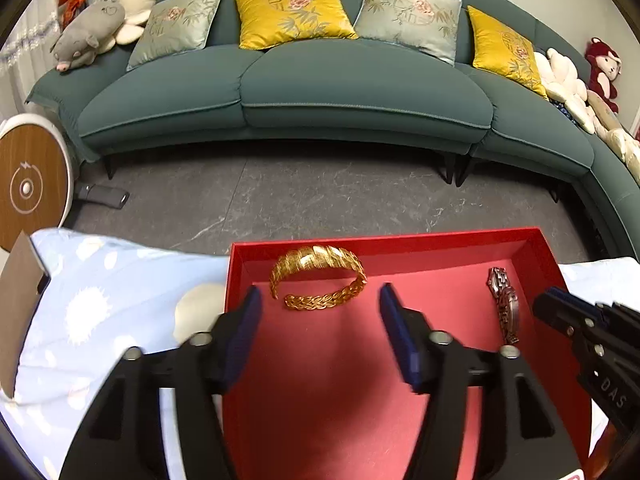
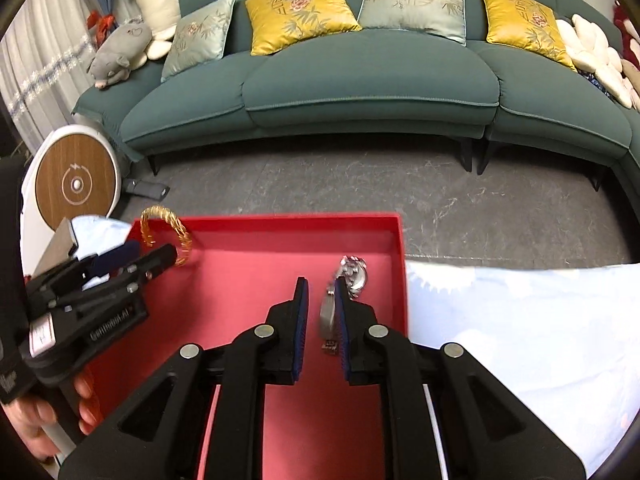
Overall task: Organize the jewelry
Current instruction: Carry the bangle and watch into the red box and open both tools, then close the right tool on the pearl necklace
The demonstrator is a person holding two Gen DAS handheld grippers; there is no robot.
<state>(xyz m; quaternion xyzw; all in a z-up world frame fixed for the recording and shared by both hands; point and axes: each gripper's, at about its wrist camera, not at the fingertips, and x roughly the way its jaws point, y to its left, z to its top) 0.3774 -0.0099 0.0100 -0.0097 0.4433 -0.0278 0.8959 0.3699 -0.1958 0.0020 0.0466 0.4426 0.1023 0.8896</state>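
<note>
Two black tongs work over one red tray [image 1: 532, 248]. From the left wrist camera, the left gripper [image 1: 320, 300] stands with its blue-padded jaws spread wide and nothing between them; the single gold bangle [image 1: 318, 278] lies on the tray floor just beyond its tips, at twelve o'clock. The right gripper [image 1: 560, 300] enters that view at three o'clock, beside one silver watch [image 1: 505, 306] stretched lengthwise near the tray's right wall.

From the right wrist camera, the right gripper [image 2: 321, 286] has its jaws narrowly parted, and the watch [image 2: 352, 276] lies along the inner face of the right pad; whether it is pinched I cannot tell. The left gripper [image 2: 160, 254] sits at nine o'clock, next to the bangle [image 2: 166, 236].

Beneath the tray lies a pale blue patterned cloth [image 1: 100, 300]. Beyond, at twelve o'clock, a green sofa [image 1: 320, 80] carries four cushions, two yellow and two grey.
</note>
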